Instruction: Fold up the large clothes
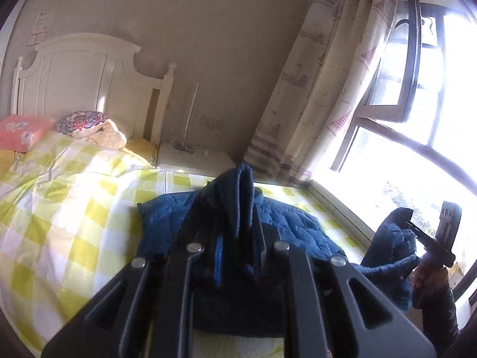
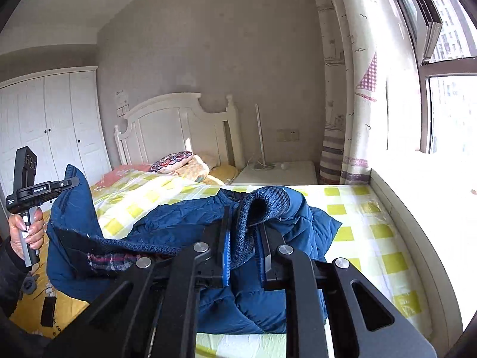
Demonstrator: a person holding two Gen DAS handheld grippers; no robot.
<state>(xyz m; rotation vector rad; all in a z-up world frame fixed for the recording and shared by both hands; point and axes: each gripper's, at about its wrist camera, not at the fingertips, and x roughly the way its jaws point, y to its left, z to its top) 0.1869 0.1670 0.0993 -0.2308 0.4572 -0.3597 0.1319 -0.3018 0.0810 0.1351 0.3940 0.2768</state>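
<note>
Jacket [image 2: 167, 232], blue and quilted, is lying ahead of both your tools on the yellow-checked bedspread [image 2: 357, 223]. Your right gripper [image 2: 243, 247] is pinching a ribbed knit cuff [image 2: 268, 203]; your left gripper [image 1: 238, 232] is clamping another fold of blue fabric. Only your right camera is showing the plaid lining [image 2: 110, 261] and white wardrobe [image 2: 59, 125]; only your left is catching the open window [image 1: 408, 59].

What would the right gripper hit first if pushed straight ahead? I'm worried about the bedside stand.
Probably the checked bedspread, not the stand: the right gripper, already clamping the blue jacket, points over the bed. Depth is unclear.
</note>
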